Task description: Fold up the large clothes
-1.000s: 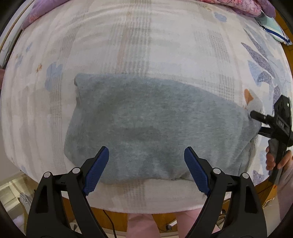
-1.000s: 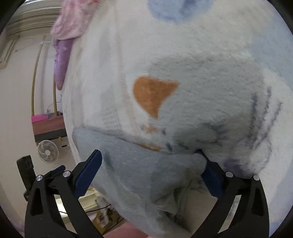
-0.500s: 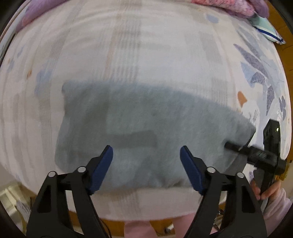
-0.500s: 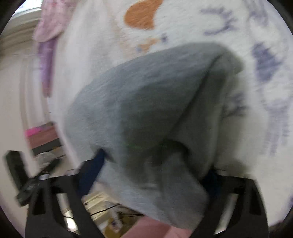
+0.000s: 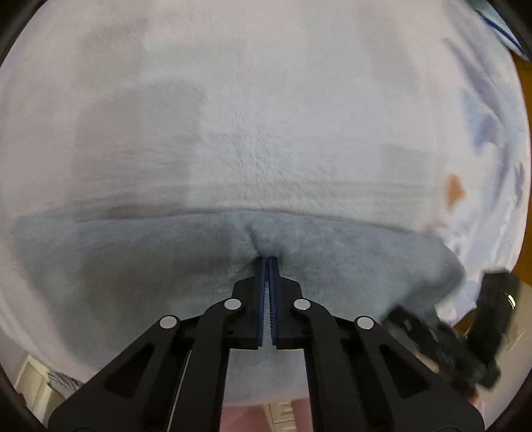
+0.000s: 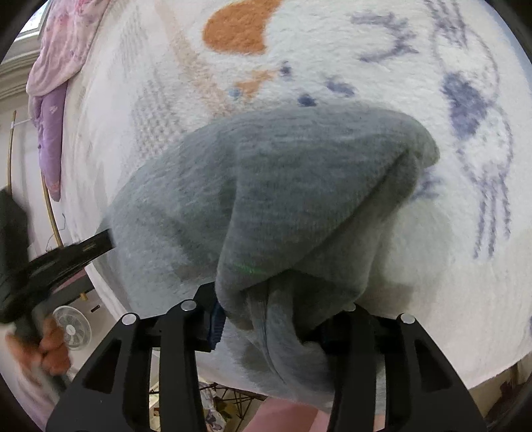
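L gripper (image 5: pixel 268 262), black w/ blue pads: jaws pressed together, tips pinching a small pucker of the grey fleecy garment (image 5: pixel 139 266) right at its far folded edge. The garment spreads wide to both sides of the tips and back under the gripper body; straight ahead past the edge lies the white fluffy patterned blanket (image 5: pixel 259 109), w/ an orange blotch (image 5: pixel 454 191) and blue marks off to the right. Far right and low in the left wrist view, blurred, sits the R gripper (image 5: pixel 442 335), at the garment's right end.

R gripper (image 6: pixel 276 315), same black build: jaws narrow, closed on a thick bunch of the grey garment (image 6: pixel 299 186). The left blue pad (image 6: pixel 216 320) shows just beside the cloth; the right one is hidden behind the fold. From the tips the cloth rises ahead as a rounded hump, a fold draping over and down betw. the fingers, some hanging below the gripper. Beyond and to the right: blanket (image 6: pixel 365 40) w/ an orange patch (image 6: pixel 237 28) and blue-purple squiggles. To the left, the L gripper (image 6: pixel 60 256) reaches in at the garment's edge, blurred, a hand (image 6: pixel 50 345) on its grip. Further left-below: a small white fan (image 6: pixel 71 327). Upper left: pink and purple bedding (image 6: pixel 56 83) bunched at the blanket's far end.
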Demonstrator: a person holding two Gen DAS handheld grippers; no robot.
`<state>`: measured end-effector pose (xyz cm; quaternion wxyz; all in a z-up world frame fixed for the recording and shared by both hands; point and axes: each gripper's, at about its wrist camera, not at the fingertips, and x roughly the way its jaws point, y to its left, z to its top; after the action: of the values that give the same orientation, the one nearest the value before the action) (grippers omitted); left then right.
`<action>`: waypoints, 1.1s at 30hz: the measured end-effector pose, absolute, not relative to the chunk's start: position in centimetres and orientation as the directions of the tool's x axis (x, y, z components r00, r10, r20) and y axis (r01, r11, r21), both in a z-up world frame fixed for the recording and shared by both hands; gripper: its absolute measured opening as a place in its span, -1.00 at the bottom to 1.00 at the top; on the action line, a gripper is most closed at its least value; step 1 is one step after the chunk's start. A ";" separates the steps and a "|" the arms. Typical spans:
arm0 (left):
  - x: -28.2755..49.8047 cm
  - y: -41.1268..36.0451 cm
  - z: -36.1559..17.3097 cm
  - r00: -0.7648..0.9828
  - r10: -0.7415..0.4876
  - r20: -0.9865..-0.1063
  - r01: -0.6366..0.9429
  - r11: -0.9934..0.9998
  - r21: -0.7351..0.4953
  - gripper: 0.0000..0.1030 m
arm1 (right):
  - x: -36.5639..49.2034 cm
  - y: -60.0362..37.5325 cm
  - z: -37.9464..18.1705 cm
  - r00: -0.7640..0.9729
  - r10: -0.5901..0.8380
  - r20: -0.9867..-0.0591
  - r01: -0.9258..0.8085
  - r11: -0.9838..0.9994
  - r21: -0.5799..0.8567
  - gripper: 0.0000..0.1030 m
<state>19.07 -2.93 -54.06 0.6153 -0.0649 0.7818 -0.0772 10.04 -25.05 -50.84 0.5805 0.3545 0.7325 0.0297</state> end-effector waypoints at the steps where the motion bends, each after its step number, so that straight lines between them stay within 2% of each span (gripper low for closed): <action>1: 19.7 -2.7 -54.4 -0.259 -0.215 -0.942 -0.037 0.976 -0.213 -0.95 | 9.9 -25.6 -51.1 -0.072 0.559 -0.826 0.488 0.742 0.460 -0.15; 4: 20.0 -2.3 -54.1 -0.335 -0.225 -0.915 -0.043 0.974 -0.224 -0.97 | 9.4 -26.2 -51.2 -0.076 0.568 -0.820 0.499 0.733 0.462 -0.16; 7: 17.2 -3.7 -52.1 -0.406 -0.127 -0.905 0.036 0.987 -0.155 -1.00 | 8.7 -26.8 -50.3 -0.108 0.549 -0.829 0.506 0.748 0.430 -0.15; 9: 15.7 -4.5 -53.9 -0.407 -0.080 -0.910 0.070 0.991 -0.118 -0.99 | 9.1 -26.5 -50.6 -0.121 0.533 -0.837 0.503 0.760 0.412 -0.11; 12: 16.1 -5.2 -56.1 -0.410 -0.038 -0.911 0.016 0.999 -0.049 -0.97 | 9.4 -26.2 -50.6 -0.142 0.520 -0.842 0.463 0.787 0.408 -0.07; 16: 13.0 -6.9 -53.5 -0.386 0.076 -0.919 0.154 0.988 0.017 -0.99 | 8.9 -26.9 -50.4 -0.143 0.529 -0.836 0.486 0.774 0.407 -0.09; 19: 10.0 -5.2 -54.9 -0.351 -0.011 -0.936 0.070 0.997 -0.038 -0.98 | 9.1 -26.7 -50.8 -0.147 0.523 -0.840 0.472 0.783 0.405 -0.05; 22: 9.9 -3.2 -55.0 -0.334 -0.125 -0.934 -0.083 0.991 -0.103 -0.99 | 9.6 -26.0 -50.4 -0.147 0.525 -0.838 0.457 0.787 0.414 -0.05; 24: 7.5 -3.4 -53.1 -0.337 -0.094 -0.937 -0.057 0.995 -0.079 -0.99 | 9.5 -26.3 -50.1 -0.147 0.527 -0.837 0.471 0.781 0.409 -0.05; 27: 3.7 -3.6 -54.3 -0.282 -0.081 -0.956 -0.019 0.997 -0.079 -0.98 | 9.5 -26.2 -50.4 -0.142 0.518 -0.844 0.458 0.790 0.408 0.00; 30: 4.2 -3.0 -54.7 -0.243 -0.111 -0.964 -0.114 0.990 -0.085 -0.98 | 9.4 -26.1 -50.4 -0.139 0.527 -0.838 0.444 0.790 0.423 0.01; 33: 4.9 -3.2 -51.6 -0.208 -0.119 -0.971 -0.060 0.992 -0.109 -0.98 | 9.3 -26.7 -50.6 -0.127 0.553 -0.824 0.466 0.766 0.442 0.00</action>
<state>4.95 -3.20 -51.59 0.6264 -0.0579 0.7770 -0.0236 9.25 -26.68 -50.55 0.5664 0.3398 0.7498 0.0381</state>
